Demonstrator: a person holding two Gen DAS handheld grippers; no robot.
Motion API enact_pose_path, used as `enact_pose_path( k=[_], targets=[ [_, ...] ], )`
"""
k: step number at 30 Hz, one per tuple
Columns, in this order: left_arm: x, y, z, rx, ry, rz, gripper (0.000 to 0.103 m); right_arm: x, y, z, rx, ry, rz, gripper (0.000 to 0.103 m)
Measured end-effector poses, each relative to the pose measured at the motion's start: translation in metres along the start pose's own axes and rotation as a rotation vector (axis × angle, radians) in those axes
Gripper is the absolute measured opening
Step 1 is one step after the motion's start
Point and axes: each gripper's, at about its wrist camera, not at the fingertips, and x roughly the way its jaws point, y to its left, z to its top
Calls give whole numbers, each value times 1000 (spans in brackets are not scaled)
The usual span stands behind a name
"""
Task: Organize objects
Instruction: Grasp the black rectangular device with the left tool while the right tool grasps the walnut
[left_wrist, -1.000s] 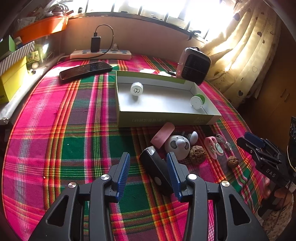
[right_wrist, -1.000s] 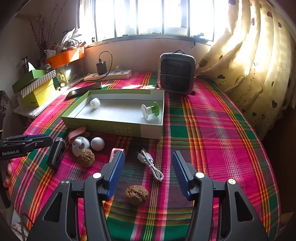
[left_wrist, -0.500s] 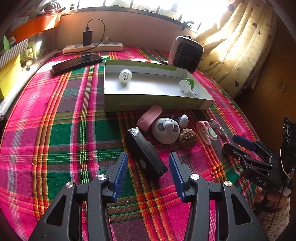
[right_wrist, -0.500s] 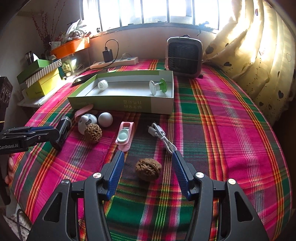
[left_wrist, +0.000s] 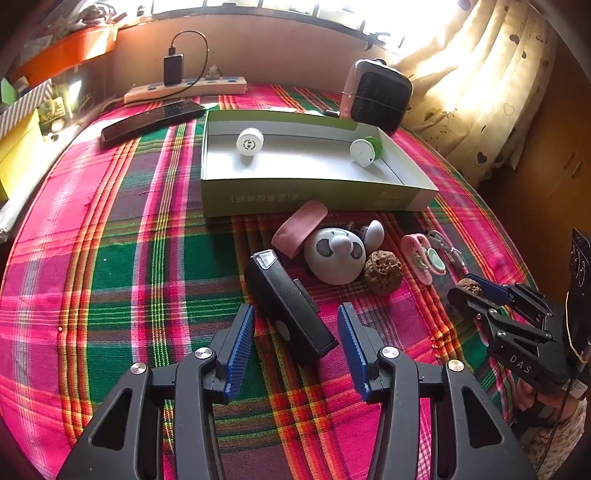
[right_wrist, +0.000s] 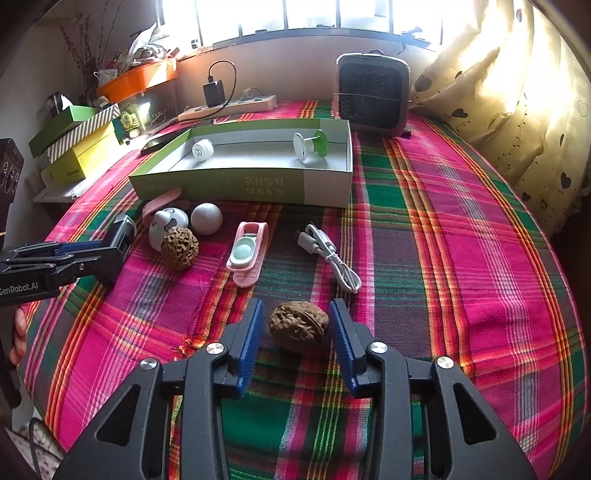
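A brown walnut (right_wrist: 298, 322) lies on the plaid cloth between the fingers of my right gripper (right_wrist: 297, 332). Its jaws are closing; the right pad is at the shell and a thin gap shows at the left pad. My left gripper (left_wrist: 295, 332) is open, with a black rectangular device (left_wrist: 288, 306) lying slantwise between its fingers, not pressed. The green-and-white box (left_wrist: 317, 195) holds a white cap (left_wrist: 250, 142) and a green spool (left_wrist: 365, 150). In front of it lie a panda toy (left_wrist: 338, 254), a pink case (left_wrist: 299, 229), a second walnut (left_wrist: 382, 267), a pink clip (right_wrist: 245, 254) and a white cable (right_wrist: 332, 254).
A small heater (left_wrist: 380, 96) stands behind the box. A power strip (left_wrist: 184, 90) and a dark remote (left_wrist: 153, 118) lie at the back left. Stacked boxes (right_wrist: 74, 147) line the left edge and a curtain (right_wrist: 517, 110) hangs at the right. A white ball (right_wrist: 206, 218) rests beside the panda.
My right gripper has come down over the walnut and its jaws have narrowed around it. My left gripper's jaws have widened, and the black device now lies free between them.
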Motion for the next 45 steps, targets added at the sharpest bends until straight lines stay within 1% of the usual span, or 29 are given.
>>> enact_pose_path(
  k=[4, 8, 13, 15, 23, 28, 32, 37, 41, 45],
  targets=[
    [2, 3, 0, -8, 6, 7, 45, 1, 2, 1, -11, 4, 13, 32],
    [1, 8, 1, -5, 1, 59, 45, 5, 6, 5, -17, 6, 36, 32],
    [-1, 16, 3, -22, -5, 84, 45, 7, 13, 7, -17, 9, 61, 32],
    [1, 18, 4, -26, 0, 91, 45, 8, 14, 8, -21, 11, 57, 32],
    [9, 13, 10, 24, -13, 123, 45, 10, 14, 12, -27, 25, 43, 32],
    [11, 12, 12, 33, -22, 127, 44, 11, 13, 14, -29, 31, 40, 32],
    [11, 12, 11, 46, -27, 144, 36, 12, 13, 14, -29, 34, 40, 32],
    [11, 15, 12, 33, -29, 143, 30, 12, 13, 14, -29, 34, 40, 32],
    [12, 15, 12, 31, -30, 143, 22, 12, 13, 14, -29, 34, 40, 32],
    [11, 16, 12, 27, -31, 139, 22, 12, 13, 14, -29, 34, 40, 32]
  ],
)
